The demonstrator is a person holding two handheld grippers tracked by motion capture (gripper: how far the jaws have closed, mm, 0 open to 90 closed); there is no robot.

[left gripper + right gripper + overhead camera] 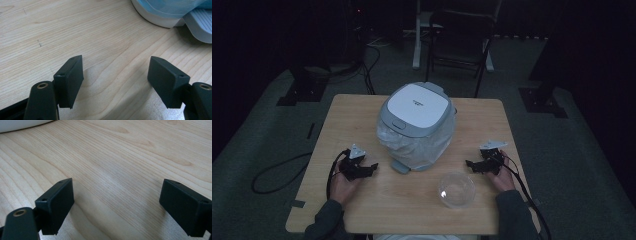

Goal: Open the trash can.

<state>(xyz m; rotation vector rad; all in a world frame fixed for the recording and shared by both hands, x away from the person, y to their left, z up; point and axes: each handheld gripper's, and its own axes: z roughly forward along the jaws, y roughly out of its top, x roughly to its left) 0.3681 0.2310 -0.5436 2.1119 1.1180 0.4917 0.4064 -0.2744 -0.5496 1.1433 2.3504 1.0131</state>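
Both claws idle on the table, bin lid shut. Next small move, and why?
Probably ease the left claw forward and inward to the grey pedal at the base of the bagged bin. Both claws are open and hold nothing, the lid is shut, and the pedal is the part nearest the left claw. The right claw sits beside the clear bowl.

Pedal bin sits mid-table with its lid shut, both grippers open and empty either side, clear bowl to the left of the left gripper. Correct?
One thing is off: the clear bowl lies near the right gripper, at the table's front edge, not left of the left gripper. The high view shows it. The rest holds: pedal bin mid-table, lid shut, both grippers open and empty.
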